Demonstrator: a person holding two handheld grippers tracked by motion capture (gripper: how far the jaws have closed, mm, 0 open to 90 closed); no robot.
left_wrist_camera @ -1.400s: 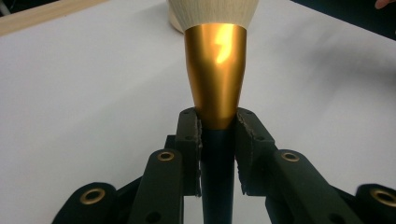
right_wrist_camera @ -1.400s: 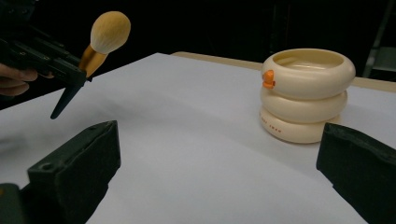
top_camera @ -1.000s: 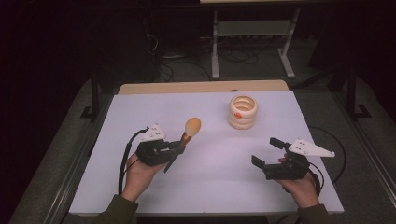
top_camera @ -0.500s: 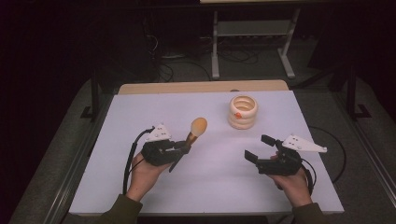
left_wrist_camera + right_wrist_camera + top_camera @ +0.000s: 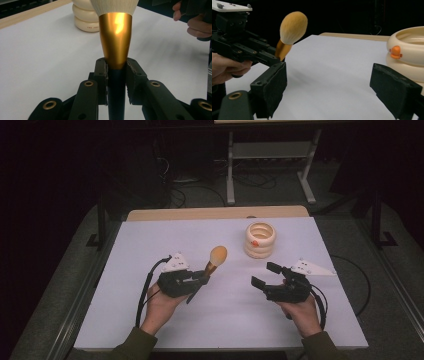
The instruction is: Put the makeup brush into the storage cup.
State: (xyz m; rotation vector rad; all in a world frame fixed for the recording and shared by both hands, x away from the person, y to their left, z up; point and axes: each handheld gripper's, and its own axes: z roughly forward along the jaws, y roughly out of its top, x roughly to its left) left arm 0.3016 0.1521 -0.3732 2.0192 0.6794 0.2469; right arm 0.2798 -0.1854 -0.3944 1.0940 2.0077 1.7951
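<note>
A makeup brush [image 5: 218, 255] with a gold ferrule [image 5: 115, 37], a fluffy orange-cream head [image 5: 293, 26] and a dark handle is held above the white table [image 5: 150, 245]. My left gripper [image 5: 202, 277] is shut on it just below the ferrule, both pads pressing on the handle [image 5: 116, 72]. The brush head points up and away from me. My right gripper [image 5: 265, 274] stands to the right, its jaws wide apart with nothing between them [image 5: 329, 85]; they have just been closing a little. It faces the brush.
A cream holder made of stacked rings [image 5: 260, 240] stands at the back right of the table, with a small orange figure [image 5: 396, 52] on its side. Cables trail from both grippers. The table's wooden far edge [image 5: 215, 212] borders a dark floor with a metal stand.
My right gripper has moved left toward the brush and its jaws have narrowed a little. The left gripper and brush have shifted slightly right.
</note>
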